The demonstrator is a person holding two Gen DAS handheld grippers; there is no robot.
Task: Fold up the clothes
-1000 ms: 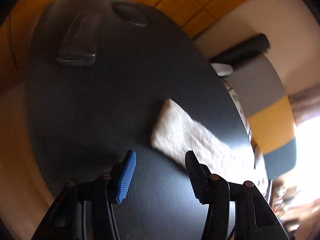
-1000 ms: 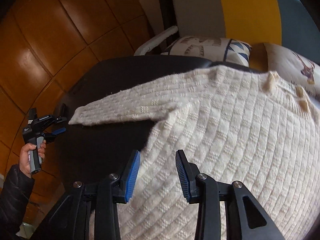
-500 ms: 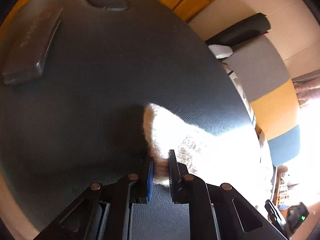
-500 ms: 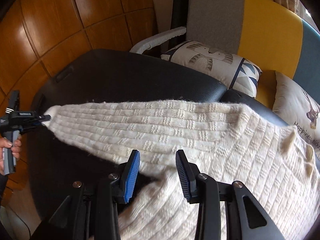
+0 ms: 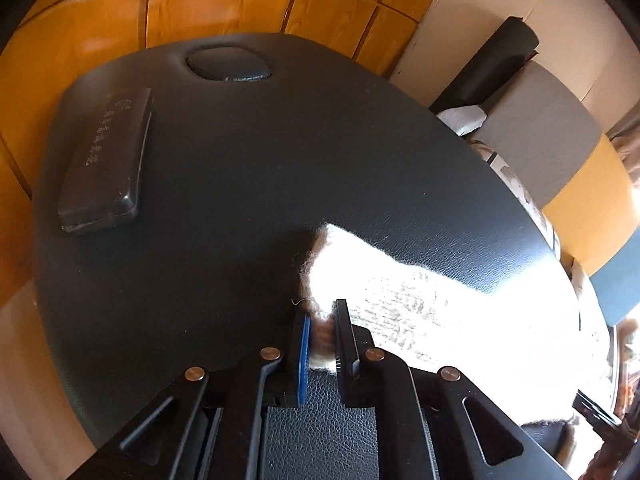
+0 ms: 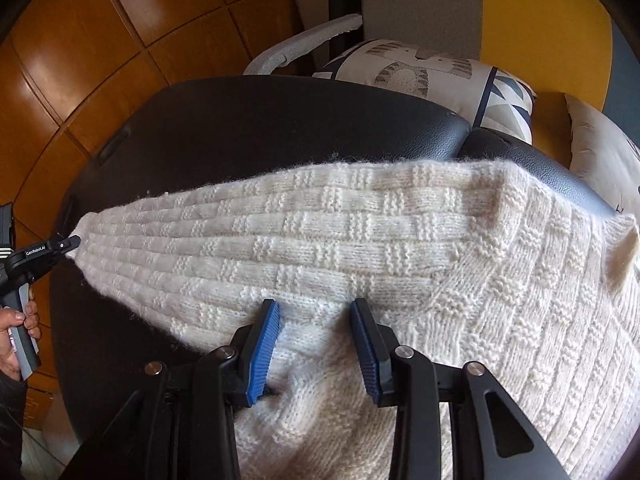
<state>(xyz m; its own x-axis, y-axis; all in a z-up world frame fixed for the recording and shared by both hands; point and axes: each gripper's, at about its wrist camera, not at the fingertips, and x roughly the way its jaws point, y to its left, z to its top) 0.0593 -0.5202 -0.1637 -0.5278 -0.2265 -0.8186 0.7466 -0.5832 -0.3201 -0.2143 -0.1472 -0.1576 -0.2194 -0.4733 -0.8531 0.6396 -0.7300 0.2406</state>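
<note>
A cream knitted sweater (image 6: 460,280) lies on a black leather table (image 6: 280,120). Its sleeve (image 6: 248,248) stretches out to the left. My left gripper (image 5: 322,316) is shut on the sleeve cuff (image 5: 320,280); the same gripper shows at the left edge of the right wrist view (image 6: 60,246), holding the cuff tip. My right gripper (image 6: 314,312) is open, its blue pads astride the knit where the sleeve meets the body, low over the fabric. The sweater is washed out by sunlight in the left wrist view (image 5: 440,300).
A black flat case (image 5: 104,160) lies at the table's far left, and an oval recess (image 5: 228,65) sits at its far edge. A grey-yellow chair (image 6: 480,12) with patterned cushions (image 6: 432,76) stands behind the table. Wooden wall panels (image 5: 220,4) surround it.
My left gripper closed on the sleeve cuff and pulled the sleeve out straight to the left. My right gripper moved down onto the armpit area and stayed open.
</note>
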